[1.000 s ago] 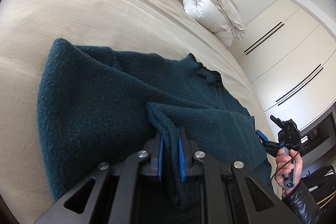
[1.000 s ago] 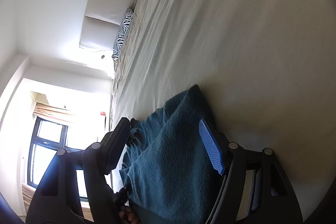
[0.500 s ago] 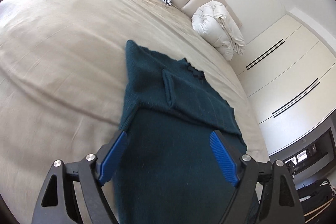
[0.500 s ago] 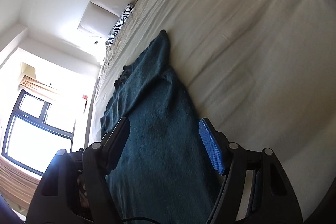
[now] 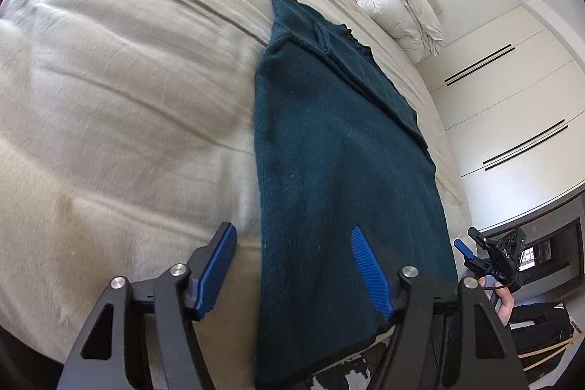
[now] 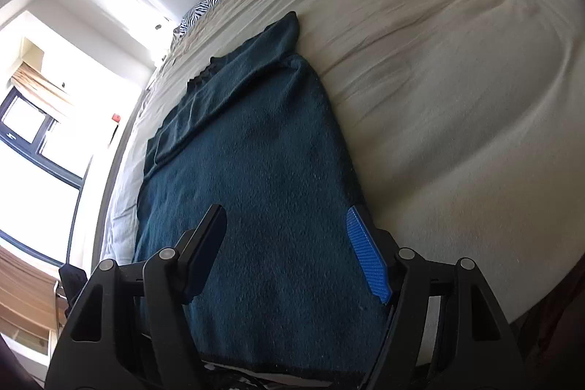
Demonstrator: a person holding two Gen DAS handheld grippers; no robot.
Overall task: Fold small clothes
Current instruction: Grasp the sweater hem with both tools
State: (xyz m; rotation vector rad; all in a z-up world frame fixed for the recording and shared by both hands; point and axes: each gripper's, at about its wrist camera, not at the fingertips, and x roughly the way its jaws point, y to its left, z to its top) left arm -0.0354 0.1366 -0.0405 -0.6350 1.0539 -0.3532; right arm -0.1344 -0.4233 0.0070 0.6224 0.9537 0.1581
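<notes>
Across the beige bed (image 5: 109, 68), reading left to right: the left claw (image 5: 292, 265) has let go. A second ago its blue pads pinched a fold of the dark teal knitted sweater (image 5: 329, 152); now they stand apart with nothing pressed between them, closing a little over the cloth's near left edge. The sweater lies flat as a long narrow strip, sleeve laid in along the right side, so the lengthwise folds look done. Further right, the right claw (image 6: 289, 251) is released too, jaws wide above the sweater (image 6: 256, 189), gripping nothing. Earlier both cameras sat close on bunched fabric; now both have pulled back toward the hem. By my reading, the crosswise fold comes next.
</notes>
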